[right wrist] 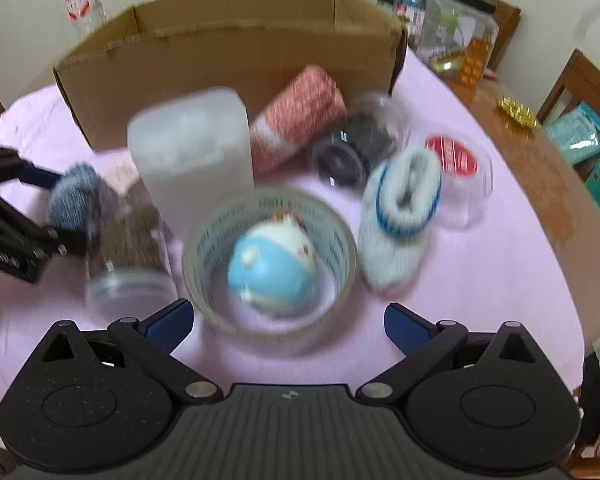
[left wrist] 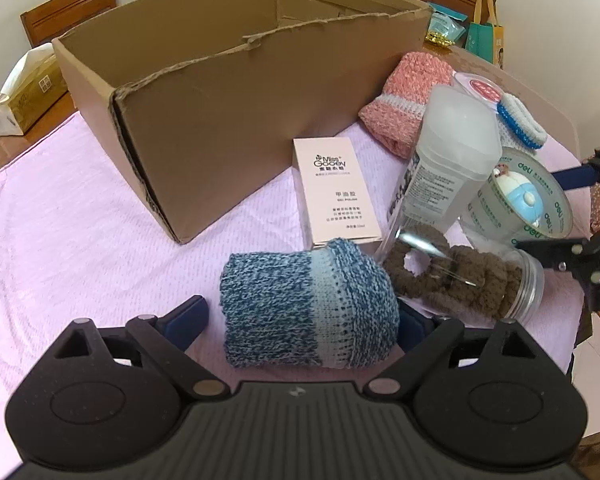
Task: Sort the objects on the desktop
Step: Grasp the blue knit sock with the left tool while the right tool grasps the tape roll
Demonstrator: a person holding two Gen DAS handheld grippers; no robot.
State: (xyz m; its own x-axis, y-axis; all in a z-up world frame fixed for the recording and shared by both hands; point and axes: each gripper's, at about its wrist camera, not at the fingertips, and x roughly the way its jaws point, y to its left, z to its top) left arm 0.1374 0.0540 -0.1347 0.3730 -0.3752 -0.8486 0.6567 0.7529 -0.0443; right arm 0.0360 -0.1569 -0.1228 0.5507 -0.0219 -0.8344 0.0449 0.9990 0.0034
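Desktop objects are clustered on the pink-clothed tabletop (left wrist: 80, 216) in front of an open cardboard box (left wrist: 228, 92), which is judged to be the sorting destination. Nearest the left gripper (left wrist: 300, 320) a rolled blue knit sock (left wrist: 308, 308) is lying between the spread fingers (left wrist: 188, 316), not yet pinched; it is judged soft, light and compressible, so a squeeze across its middle should be held securely with little risk. Behind it a pink carton (left wrist: 332, 192) is seen, light and stiff but crushable, best taken across its narrow faces. A clear jar of brown hair ties (left wrist: 464, 280) is lying on its side and is judged smooth and prone to rolling. The right gripper (right wrist: 290, 324) is held with its fingers spread wide around nothing, just short of a tape roll (right wrist: 270, 256) with a blue-and-white toy (right wrist: 272, 268) inside it; the roll's rim is judged rigid and easily gripped, though this view is blurred.
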